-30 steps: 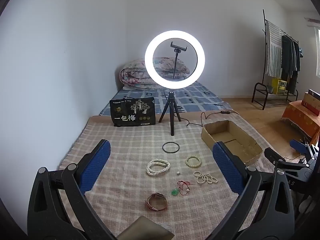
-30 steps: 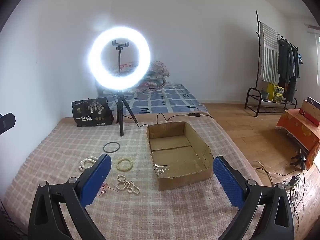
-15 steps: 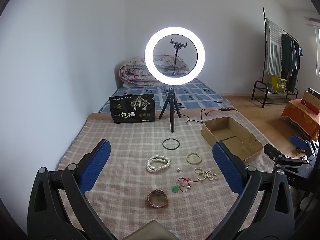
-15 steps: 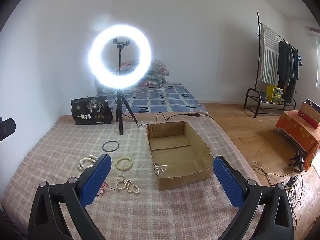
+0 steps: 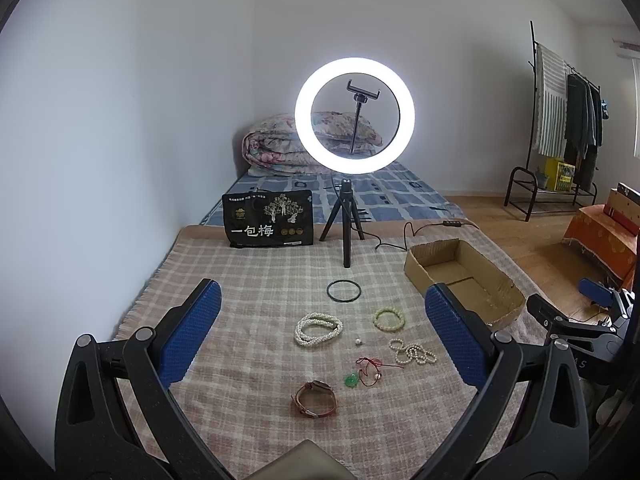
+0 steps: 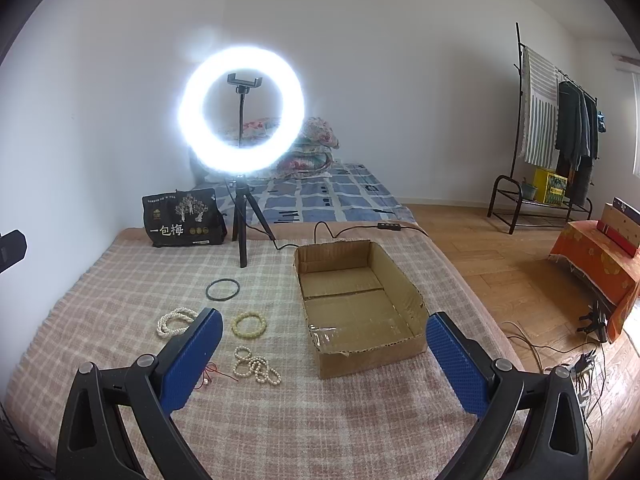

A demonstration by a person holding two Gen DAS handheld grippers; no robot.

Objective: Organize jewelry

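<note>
Both views lifted slightly; my left tongs and right tongs gape empty; thin red string bracelet could snag the loose white bead strand

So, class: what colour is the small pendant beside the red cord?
Green; the pendant shows best in the left wrist view.

From your left gripper's view, the watch lies nearest at 6 o'clock on the blanket. The pendant sits at its 2 o'clock, the bangle farther at 12, and the box at 2 o'clock beyond the beads.
</note>
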